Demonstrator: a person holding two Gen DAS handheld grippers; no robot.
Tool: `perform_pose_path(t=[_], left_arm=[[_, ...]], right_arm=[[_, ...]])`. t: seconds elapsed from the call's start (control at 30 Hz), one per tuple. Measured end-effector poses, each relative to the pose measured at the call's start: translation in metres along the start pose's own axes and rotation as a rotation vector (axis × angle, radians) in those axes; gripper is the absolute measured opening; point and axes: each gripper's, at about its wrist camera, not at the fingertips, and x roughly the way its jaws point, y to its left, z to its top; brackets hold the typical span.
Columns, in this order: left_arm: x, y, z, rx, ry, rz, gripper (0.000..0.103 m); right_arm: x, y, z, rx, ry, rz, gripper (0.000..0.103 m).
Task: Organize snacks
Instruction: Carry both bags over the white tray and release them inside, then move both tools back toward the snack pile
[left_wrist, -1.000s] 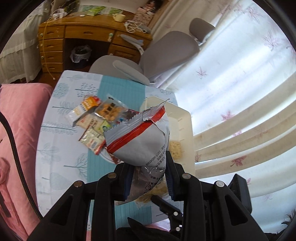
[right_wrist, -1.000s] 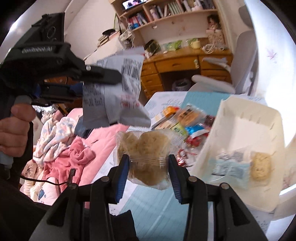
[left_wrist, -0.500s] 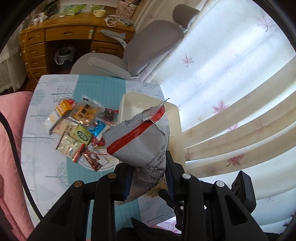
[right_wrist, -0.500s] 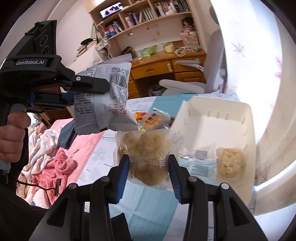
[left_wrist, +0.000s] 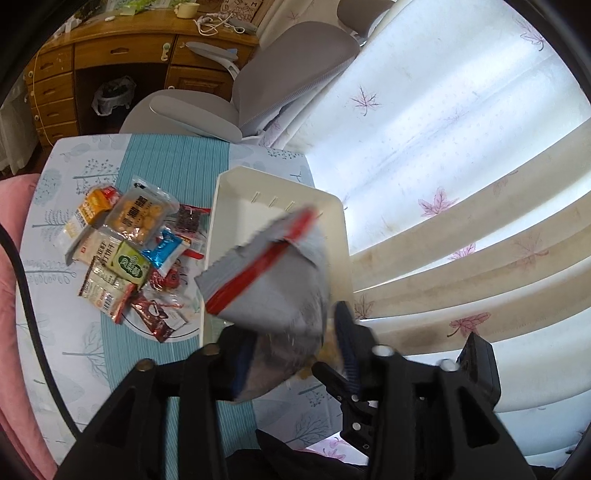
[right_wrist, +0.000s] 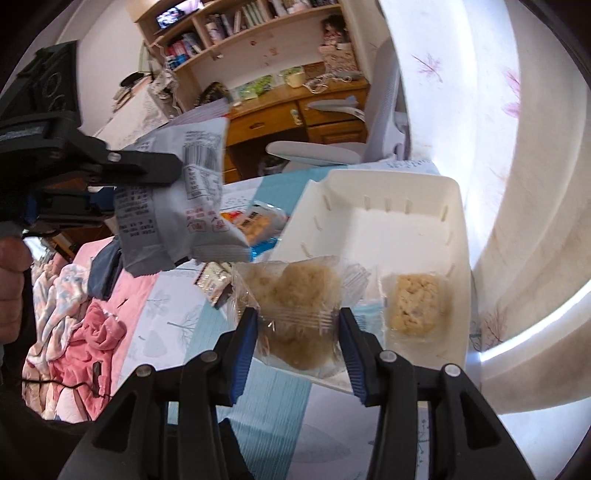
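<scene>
Snacks are split between a loose pile (left_wrist: 129, 254) on the table (left_wrist: 55, 369) and a cream-white bin (left_wrist: 229, 206) at the pile's 3 o'clock side. From the left wrist, a grey packet with a red stripe (left_wrist: 273, 280) sits between the pads of the left gripper (left_wrist: 295, 350), its long axis running from the jaws toward 12 o'clock, its crimped top edge tilted toward 1 o'clock over the bin. It is blurred; the jaws have just been opening, and a gap shows beside the pad at 3 o'clock, so the grip looks released. From the right wrist, the right gripper (right_wrist: 297, 332) has a clear-wrapped crumbly cake (right_wrist: 295, 295) between its blue pads, the wrapper reaching from pad to pad, its long axis pointing to 12 o'clock above the bin's near edge; these jaws have also just been opening slightly, and I cannot tell whether the pads still press. A square wrapped cake (right_wrist: 415, 306) lies flat in the bin at 3 o'clock of it. The tablecloth is pale with tree prints and a teal striped band. Beyond stand a grey office chair (left_wrist: 291, 66), a wooden desk (left_wrist: 122, 51), bookshelves (right_wrist: 240, 26), leaf-print curtains (left_wrist: 443, 129) and pink bedding (right_wrist: 96, 325).
</scene>
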Motion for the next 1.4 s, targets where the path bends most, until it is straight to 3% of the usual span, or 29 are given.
perform_pose_path(t=[0.07,0.17,0.23,0.47,0.83,1.4], left_arm=[[0.003,0.001,0.000,-0.005,-0.001,0.021,0.070],[0.003,0.004,-0.002,-0.014,0.009,0.041,0.074],[0.002,0.007,-0.003,-0.020,0.012,0.049,0.075],[-0.007,0.028,-0.017,-0.050,0.016,0.088,0.075],[-0.039,0.097,-0.052,-0.148,0.025,0.143,0.075],[-0.108,0.218,-0.058,-0.192,0.032,0.214,0.075]], right_arm=[[0.000,-0.004,-0.001,0.015,-0.005,-0.016,0.057],[-0.004,-0.010,-0.001,0.042,-0.028,-0.035,0.069],[-0.004,-0.011,0.000,0.058,-0.032,-0.045,0.074],[0.005,-0.007,-0.002,0.106,-0.001,-0.045,0.075],[0.038,0.026,-0.008,0.173,0.086,0.006,0.079],[0.096,0.143,-0.010,0.219,0.149,0.059,0.080]])
